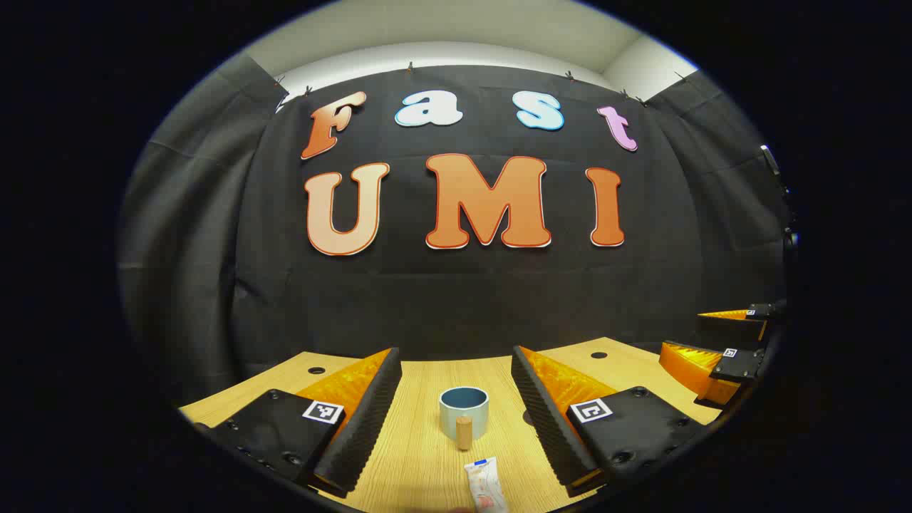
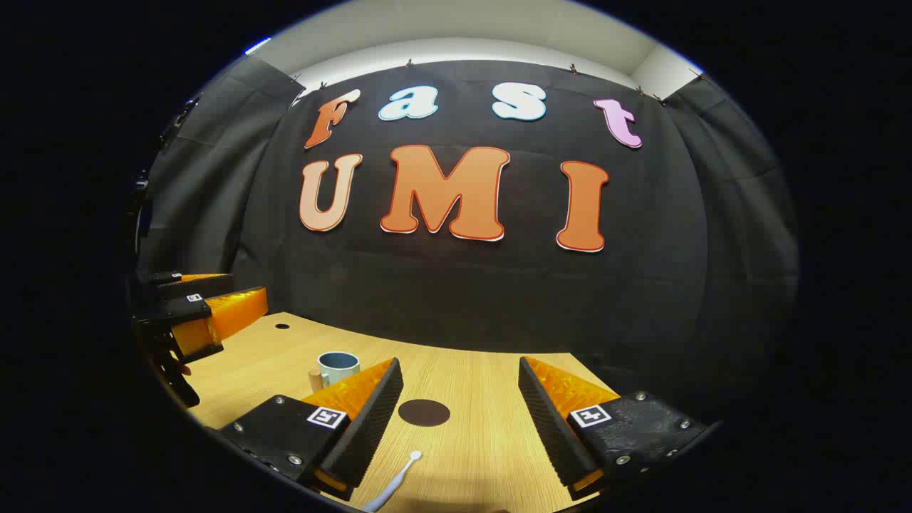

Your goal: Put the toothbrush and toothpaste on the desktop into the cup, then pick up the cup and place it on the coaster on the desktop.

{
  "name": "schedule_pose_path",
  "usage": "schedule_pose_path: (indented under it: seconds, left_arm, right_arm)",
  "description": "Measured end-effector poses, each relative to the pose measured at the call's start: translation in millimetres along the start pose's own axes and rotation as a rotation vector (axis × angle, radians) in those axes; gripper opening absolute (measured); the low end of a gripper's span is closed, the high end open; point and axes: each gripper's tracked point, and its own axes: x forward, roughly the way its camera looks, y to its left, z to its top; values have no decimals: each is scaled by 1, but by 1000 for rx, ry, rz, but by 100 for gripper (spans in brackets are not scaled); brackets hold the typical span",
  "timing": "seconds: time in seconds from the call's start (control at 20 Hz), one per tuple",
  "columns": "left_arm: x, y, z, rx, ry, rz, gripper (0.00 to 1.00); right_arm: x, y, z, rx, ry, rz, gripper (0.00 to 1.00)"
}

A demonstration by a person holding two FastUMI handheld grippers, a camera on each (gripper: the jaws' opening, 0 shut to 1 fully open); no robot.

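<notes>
A pale blue cup [image 1: 463, 411] with a wooden handle stands upright on the wooden desktop [image 1: 420, 456], straight ahead between my left gripper's [image 1: 456, 370] open fingers. The toothpaste tube [image 1: 485, 484] lies flat just in front of the cup, near the bottom edge. In the right gripper view, a white toothbrush [image 2: 394, 483] lies on the desk below my open right gripper [image 2: 459, 377]. A dark round coaster [image 2: 424, 412] sits between its fingers, farther off. The cup [image 2: 335, 368] stands to the left behind the left finger. Neither gripper holds anything.
The right gripper [image 1: 719, 356] shows at the far right of the left gripper view, and the left gripper [image 2: 199, 313] at the far left of the right gripper view. Small dark holes [image 1: 598, 355] mark the desktop. The black cloth wall closes the back.
</notes>
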Motion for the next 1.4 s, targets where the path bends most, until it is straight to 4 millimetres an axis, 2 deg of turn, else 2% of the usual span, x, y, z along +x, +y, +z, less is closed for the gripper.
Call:
schedule_pose_path:
  seconds: [0.4,0.55,0.7,0.9,1.1,1.4]
  left_arm:
    - [-3,-7,3,16,-1,-10,99]
    - [0,-4,-5,56,35,4,100]
    - [3,-10,-13,27,64,-12,100]
    - [8,-11,-27,11,118,-24,100]
    - [13,-20,-57,-27,218,-62,100]
    - [17,-26,-114,-53,424,-98,100]
  right_arm:
    - [-3,0,0,9,9,15,98]
    - [-4,1,1,13,11,29,98]
    - [-4,2,-2,5,25,38,98]
    - [-4,4,-14,10,72,48,98]
    - [-3,3,-31,37,128,52,98]
    - [-3,5,-64,40,240,61,98]
